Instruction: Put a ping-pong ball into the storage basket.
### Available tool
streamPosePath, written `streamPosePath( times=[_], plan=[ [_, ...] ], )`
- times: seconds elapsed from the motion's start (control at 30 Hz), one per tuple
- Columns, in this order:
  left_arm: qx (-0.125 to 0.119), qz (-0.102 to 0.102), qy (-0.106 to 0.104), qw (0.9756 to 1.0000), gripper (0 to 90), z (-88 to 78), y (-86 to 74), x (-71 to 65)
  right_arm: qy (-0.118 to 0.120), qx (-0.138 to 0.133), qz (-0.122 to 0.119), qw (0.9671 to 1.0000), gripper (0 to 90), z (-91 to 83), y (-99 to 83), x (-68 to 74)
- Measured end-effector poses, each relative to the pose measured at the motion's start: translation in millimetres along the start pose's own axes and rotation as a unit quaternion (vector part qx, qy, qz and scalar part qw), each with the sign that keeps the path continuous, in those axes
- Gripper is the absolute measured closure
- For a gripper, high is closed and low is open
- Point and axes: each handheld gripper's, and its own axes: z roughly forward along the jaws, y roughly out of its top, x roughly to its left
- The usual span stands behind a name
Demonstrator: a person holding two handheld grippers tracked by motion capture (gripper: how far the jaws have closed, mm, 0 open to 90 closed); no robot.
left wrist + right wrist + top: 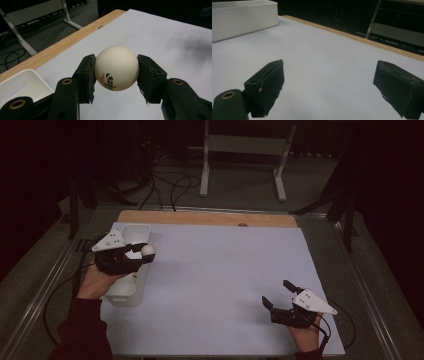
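Observation:
A white table-tennis ball (116,68) with dark and red print sits squeezed between the two black pads of my left gripper (116,72). In the high view that left gripper (142,254) hovers over the right rim of a white rectangular bin (131,232), with the ball (148,250) at its tip just past the rim. My right gripper (276,293) rests low near the table's front right, its jaws spread wide. In the right gripper view nothing lies between its pads (268,82), just bare white surface (327,65).
The white sheet (220,285) covers the table, with a strip of bare wood (200,217) along the far edge. Beyond it stand a white metal frame (245,155) and loose cables (170,185) on the floor.

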Motion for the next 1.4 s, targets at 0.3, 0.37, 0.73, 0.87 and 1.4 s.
streamPosePath(
  times=[0.3, 0.37, 0.73, 0.87, 1.4],
  plan=[
    [0.002, -0.001, 0.003, 1.0000, 51.5, -2.2, -3.0, 1.0, -0.001, 0.001, 0.000, 1.0000, 9.5, -0.4, 0.1, -0.1],
    [0.002, -0.003, 0.004, 1.0000, 51.5, -3.1, -3.9, 1.6, 0.000, 0.000, 0.000, 1.0000, 9.5, -0.1, 0.0, 0.0],
    [0.004, -0.007, 0.010, 0.9999, 51.5, -8.5, -8.9, 4.7, 0.000, 0.000, 0.000, 1.0000, 9.5, 0.0, 0.1, 0.0],
    [0.002, -0.008, 0.013, 0.9999, 51.5, -10.0, -11.3, 5.2, 0.000, 0.000, 0.000, 1.0000, 9.5, 0.1, 0.0, 0.1],
    [0.002, -0.018, 0.021, 0.9996, 51.5, -15.1, -22.2, 8.0, 0.000, 0.002, -0.001, 1.0000, 9.5, -0.1, 0.2, 0.5]
  ],
)
